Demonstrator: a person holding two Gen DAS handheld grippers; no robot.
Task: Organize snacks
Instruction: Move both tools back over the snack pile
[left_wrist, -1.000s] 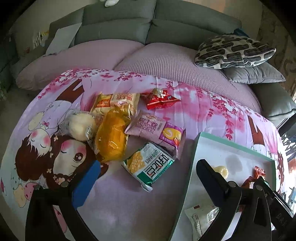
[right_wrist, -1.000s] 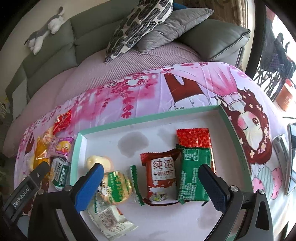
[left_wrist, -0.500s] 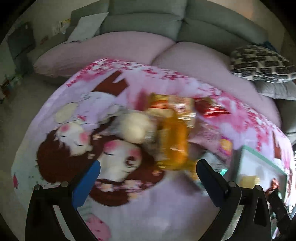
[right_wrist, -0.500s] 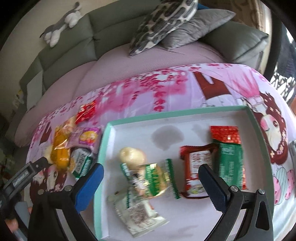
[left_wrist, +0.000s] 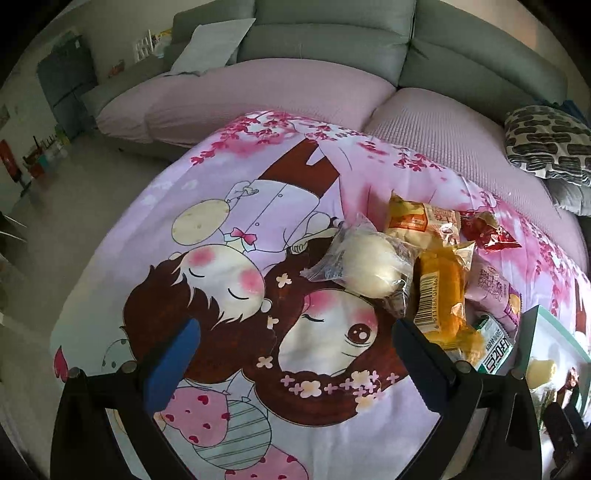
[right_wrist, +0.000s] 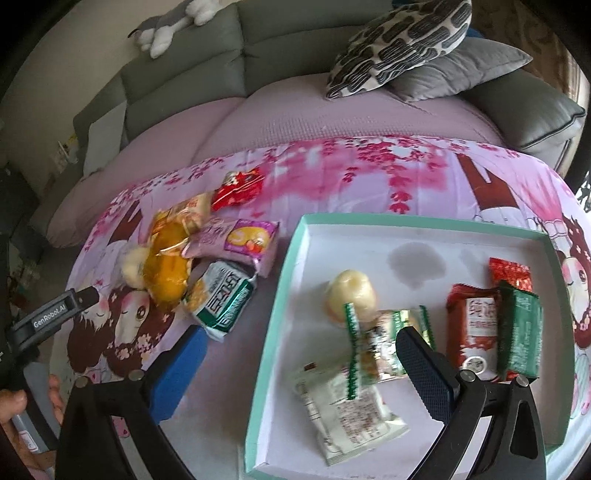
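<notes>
Loose snacks lie in a pile on the cartoon bedsheet: a white bun in clear wrap (left_wrist: 365, 271), an orange cake pack (left_wrist: 441, 295), a purple pack (right_wrist: 236, 240), a green-white pack (right_wrist: 221, 299) and a red pack (right_wrist: 238, 186). A white tray with a teal rim (right_wrist: 291, 258) holds several snacks, among them a yellow bun (right_wrist: 349, 295) and a red packet (right_wrist: 472, 328). My left gripper (left_wrist: 291, 356) is open and empty, just left of the pile. My right gripper (right_wrist: 299, 363) is open and empty, straddling the tray's left rim.
A grey sofa (left_wrist: 332, 44) with lilac seat covers runs behind the sheet. Patterned and grey pillows (right_wrist: 406, 40) lie at the right, with a plush toy (right_wrist: 166, 22) on the sofa back. The floor (left_wrist: 74, 206) lies to the left.
My left gripper has swung left from the tray's edge to the bun side of the pile. My right gripper has shifted left, so the tray's left rim now lies between its fingers.
</notes>
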